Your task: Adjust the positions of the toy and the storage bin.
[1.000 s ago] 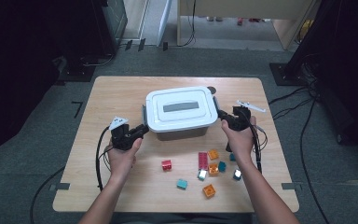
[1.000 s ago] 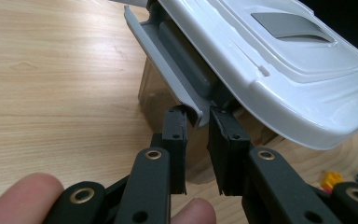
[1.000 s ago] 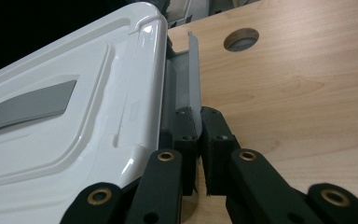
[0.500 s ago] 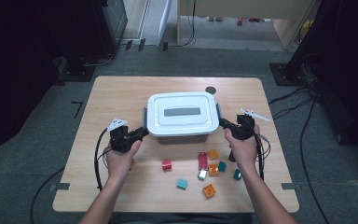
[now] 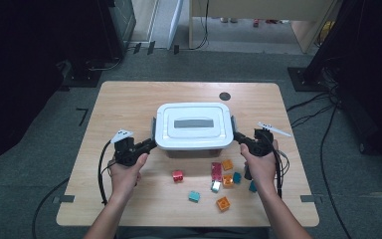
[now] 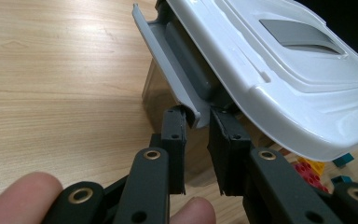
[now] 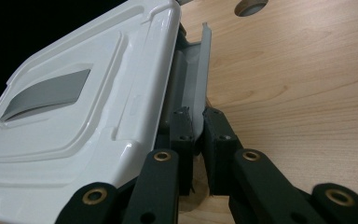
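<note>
No readable labels; you've got left gripper [image 6: 196,122] and right gripper [image 7: 196,122] each clamped on a latch [image 6: 168,65] of one box [image 5: 193,125], eight blocks [image 5: 222,177] nearby

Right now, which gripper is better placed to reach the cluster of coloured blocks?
Right. The right gripper sits just beside the blocks; the left gripper is farther off. Both grip latches on the box.

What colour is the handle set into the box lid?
Grey, on the white lid; the handle shows best in the high view.
</note>
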A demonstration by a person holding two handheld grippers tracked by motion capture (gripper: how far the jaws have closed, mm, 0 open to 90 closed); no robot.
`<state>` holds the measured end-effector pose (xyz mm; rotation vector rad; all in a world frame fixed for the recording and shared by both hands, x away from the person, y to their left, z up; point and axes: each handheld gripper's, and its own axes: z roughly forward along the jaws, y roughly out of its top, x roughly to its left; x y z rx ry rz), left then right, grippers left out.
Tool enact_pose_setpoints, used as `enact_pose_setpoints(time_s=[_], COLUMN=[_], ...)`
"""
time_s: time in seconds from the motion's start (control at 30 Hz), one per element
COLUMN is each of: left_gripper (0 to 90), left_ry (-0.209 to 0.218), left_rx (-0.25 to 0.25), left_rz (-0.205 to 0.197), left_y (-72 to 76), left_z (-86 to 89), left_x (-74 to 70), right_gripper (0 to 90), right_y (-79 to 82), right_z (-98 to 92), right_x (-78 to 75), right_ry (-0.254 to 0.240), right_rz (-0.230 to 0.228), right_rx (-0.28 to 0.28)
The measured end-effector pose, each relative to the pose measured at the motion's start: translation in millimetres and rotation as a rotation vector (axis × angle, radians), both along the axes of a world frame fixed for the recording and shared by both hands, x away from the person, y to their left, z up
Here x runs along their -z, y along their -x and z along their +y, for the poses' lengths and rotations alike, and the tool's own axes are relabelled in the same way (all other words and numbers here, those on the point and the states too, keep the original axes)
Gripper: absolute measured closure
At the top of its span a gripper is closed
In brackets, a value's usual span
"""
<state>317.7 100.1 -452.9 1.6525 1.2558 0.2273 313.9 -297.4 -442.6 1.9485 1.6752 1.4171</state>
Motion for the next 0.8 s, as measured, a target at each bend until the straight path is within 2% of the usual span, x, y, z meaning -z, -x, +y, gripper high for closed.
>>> enact_pose_setpoints(time_s=[0.1, 0.23, 0.33, 0.43, 0.53, 0.57, 0.63, 0.73, 0.8], left_gripper=[73.3, 59.5, 51.7, 44.2, 29.1, 26.9, 17.0, 14.8, 12.5], left_ry=[-0.012, -0.017, -0.016, -0.040, -0.041, -0.039, -0.045, -0.056, -0.062], left_rx=[-0.009, -0.024, -0.028, -0.049, -0.078, -0.086, -0.095, -0.094, -0.089], left_rz=[-0.012, -0.004, -0.011, -0.024, -0.033, -0.042, -0.062, -0.095, -0.101], left_y=[-0.3, -1.6, -0.3, 2.1, 4.0, 5.1, 7.3, 11.4, 12.7], left_z=[-0.1, 3.3, 5.8, 8.2, 12.6, 14.4, 17.2, 23.2, 28.3], left_x=[0.4, 1.0, -0.4, -2.4, -4.2, -5.3, -7.6, -9.9, -9.6], right_gripper=[83.6, 78.5, 67.4, 60.5, 53.2, 51.3, 47.6, 44.9, 45.2], right_y=[0.1, -0.4, -0.4, 0.4, 1.1, 1.3, 2.8, 3.5, 3.6], right_z=[-0.4, -1.1, -2.3, -5.3, -8.4, -9.2, -12.9, -15.5, -18.6], right_x=[2.3, 5.6, 7.0, 6.2, 4.3, 3.6, -0.3, -3.1, -6.4], right_ry=[-0.006, 0.018, 0.094, 0.120, 0.134, 0.131, 0.125, 0.137, 0.171], right_rz=[-0.023, -0.066, -0.115, -0.150, -0.198, -0.210, -0.250, -0.260, -0.293], right_rx=[0.001, -0.023, -0.029, -0.026, -0.028, -0.031, -0.044, -0.041, -0.051])
